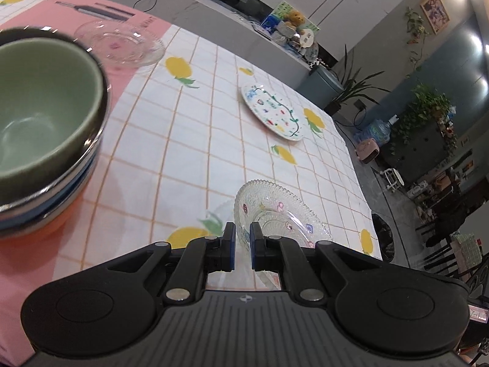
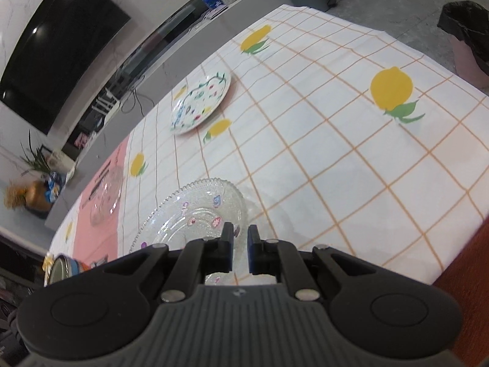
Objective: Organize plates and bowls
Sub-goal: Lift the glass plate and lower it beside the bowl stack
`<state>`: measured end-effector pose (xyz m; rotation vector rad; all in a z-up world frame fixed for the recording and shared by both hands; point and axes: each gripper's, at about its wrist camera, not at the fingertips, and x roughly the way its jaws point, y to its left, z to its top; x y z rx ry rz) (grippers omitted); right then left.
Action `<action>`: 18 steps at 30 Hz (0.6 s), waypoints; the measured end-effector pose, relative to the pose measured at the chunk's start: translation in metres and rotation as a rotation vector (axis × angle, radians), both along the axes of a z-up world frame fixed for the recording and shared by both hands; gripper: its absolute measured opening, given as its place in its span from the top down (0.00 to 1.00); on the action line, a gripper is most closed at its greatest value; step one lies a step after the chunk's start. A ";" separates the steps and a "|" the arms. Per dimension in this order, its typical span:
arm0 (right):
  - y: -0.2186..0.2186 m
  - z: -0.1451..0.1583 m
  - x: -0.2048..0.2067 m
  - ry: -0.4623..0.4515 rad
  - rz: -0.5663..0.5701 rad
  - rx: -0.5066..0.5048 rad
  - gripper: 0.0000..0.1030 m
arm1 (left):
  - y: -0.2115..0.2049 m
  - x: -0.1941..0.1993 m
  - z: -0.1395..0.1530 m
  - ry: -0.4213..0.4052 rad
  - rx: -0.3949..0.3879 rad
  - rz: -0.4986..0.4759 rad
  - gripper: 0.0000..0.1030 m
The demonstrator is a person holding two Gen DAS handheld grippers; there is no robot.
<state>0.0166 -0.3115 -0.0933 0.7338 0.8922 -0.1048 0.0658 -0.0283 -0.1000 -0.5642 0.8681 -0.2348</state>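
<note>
My left gripper [image 1: 242,235] is shut on the rim of a clear patterned glass plate [image 1: 284,217], held tilted above the table. My right gripper [image 2: 240,236] is shut on the opposite rim of the same glass plate [image 2: 195,211]. A stack of bowls with a green bowl [image 1: 42,107] on top stands at the left; its edge shows in the right wrist view [image 2: 62,267]. A second glass plate [image 1: 122,44] lies on the pink mat, also seen in the right wrist view [image 2: 105,195]. A white floral plate [image 1: 272,111] lies farther out, also in the right wrist view [image 2: 201,104].
The table wears a white checked cloth with lemons [image 2: 336,140] and a pink mat [image 1: 18,263]. A black-lined bin [image 2: 467,30] stands past the table's far corner. A counter with toys and boxes [image 1: 290,27] runs behind the table.
</note>
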 end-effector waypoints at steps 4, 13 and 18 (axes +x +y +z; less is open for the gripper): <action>0.003 0.002 -0.004 -0.004 0.014 -0.019 0.94 | -0.001 -0.005 -0.005 0.016 0.003 0.005 0.91; 0.009 -0.008 -0.009 0.027 0.030 -0.040 0.94 | -0.004 -0.008 -0.011 0.067 0.044 0.011 0.90; 0.012 -0.010 -0.008 0.031 0.038 -0.059 0.94 | -0.006 -0.010 -0.013 0.081 0.061 0.009 0.91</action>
